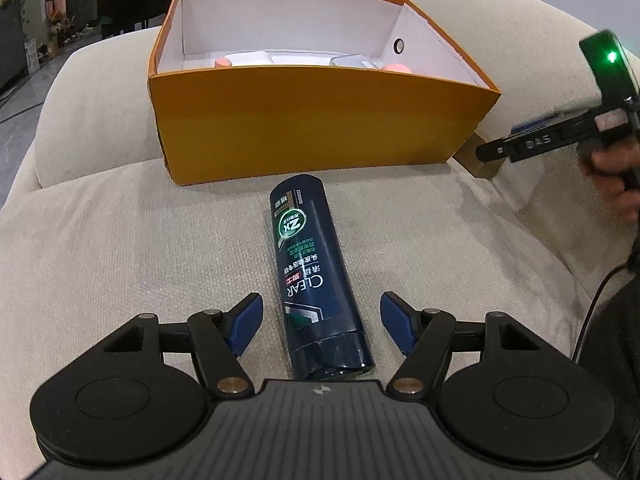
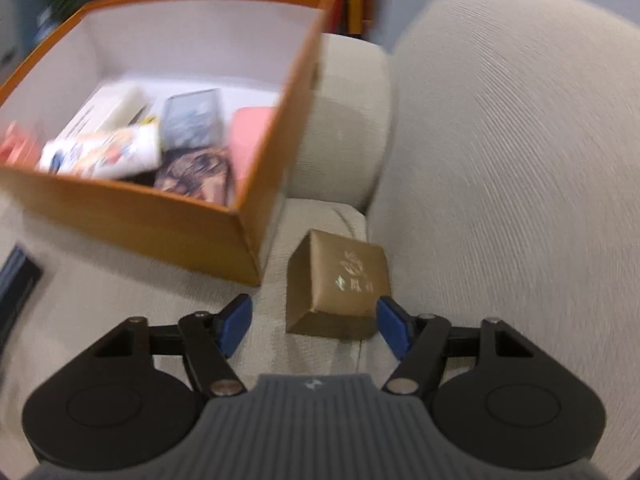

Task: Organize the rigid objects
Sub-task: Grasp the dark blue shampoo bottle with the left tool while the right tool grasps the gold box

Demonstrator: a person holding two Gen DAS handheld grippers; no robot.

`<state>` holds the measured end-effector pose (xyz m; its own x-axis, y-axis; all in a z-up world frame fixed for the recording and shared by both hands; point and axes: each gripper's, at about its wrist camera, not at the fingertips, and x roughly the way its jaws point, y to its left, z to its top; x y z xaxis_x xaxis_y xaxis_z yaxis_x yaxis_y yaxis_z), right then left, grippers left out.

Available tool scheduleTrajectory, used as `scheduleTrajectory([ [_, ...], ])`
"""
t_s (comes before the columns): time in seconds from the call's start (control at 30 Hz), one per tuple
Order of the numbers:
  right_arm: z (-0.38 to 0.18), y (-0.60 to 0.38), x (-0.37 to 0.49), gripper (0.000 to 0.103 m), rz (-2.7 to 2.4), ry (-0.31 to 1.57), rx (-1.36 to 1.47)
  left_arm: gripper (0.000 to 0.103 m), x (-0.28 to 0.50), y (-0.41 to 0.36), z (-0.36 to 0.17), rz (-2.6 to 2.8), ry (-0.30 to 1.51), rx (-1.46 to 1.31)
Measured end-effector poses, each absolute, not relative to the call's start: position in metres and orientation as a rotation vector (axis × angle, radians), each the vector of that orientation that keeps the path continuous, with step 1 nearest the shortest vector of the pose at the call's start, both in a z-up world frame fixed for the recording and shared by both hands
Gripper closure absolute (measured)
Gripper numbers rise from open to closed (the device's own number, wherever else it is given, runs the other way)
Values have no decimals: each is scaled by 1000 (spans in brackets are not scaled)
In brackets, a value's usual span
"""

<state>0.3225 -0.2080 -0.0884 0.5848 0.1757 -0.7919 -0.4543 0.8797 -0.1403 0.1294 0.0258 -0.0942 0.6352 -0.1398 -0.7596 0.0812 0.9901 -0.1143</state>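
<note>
A dark blue shampoo bottle (image 1: 316, 272) lies on the beige sofa seat, cap end toward me, between the fingers of my left gripper (image 1: 322, 320). That gripper is open, with a gap on each side of the bottle. A small gold box (image 2: 340, 284) sits on the seat beside the orange box's corner. My right gripper (image 2: 316, 320) is open around it; the right pad (image 2: 390, 322) is close to the box's corner and the left pad stands apart. In the left wrist view the right gripper (image 1: 496, 150) reaches in from the right toward the gold box (image 1: 482, 168).
The open orange cardboard box (image 1: 320, 120) stands on the sofa behind the bottle and holds several small packs and boxes (image 2: 120, 148). The sofa backrest (image 2: 520, 160) rises at the right. A hand (image 1: 612, 176) and a cable (image 1: 596, 300) are at the right edge.
</note>
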Motion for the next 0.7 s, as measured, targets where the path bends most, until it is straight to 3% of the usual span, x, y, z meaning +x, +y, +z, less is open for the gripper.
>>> scheduleTrajectory([
  [0.03, -85, -205, 323, 20, 410, 869, -403, 24, 130, 26, -94, -125, 876, -70],
  [0.23, -65, -186, 326, 19, 718, 824, -874, 24, 133, 28, -94, -124, 879, -74],
  [0.43, -92, -176, 320, 18, 967, 790, -1457, 24, 133, 26, -99, -144, 896, -61],
  [0.53, -107, -173, 330, 18, 1003, 806, -1583, 24, 134, 25, -101, -151, 904, -52],
  [0.7, -117, -162, 355, 22, 1053, 875, -1563, 24, 134, 23, -103, -163, 913, -42],
])
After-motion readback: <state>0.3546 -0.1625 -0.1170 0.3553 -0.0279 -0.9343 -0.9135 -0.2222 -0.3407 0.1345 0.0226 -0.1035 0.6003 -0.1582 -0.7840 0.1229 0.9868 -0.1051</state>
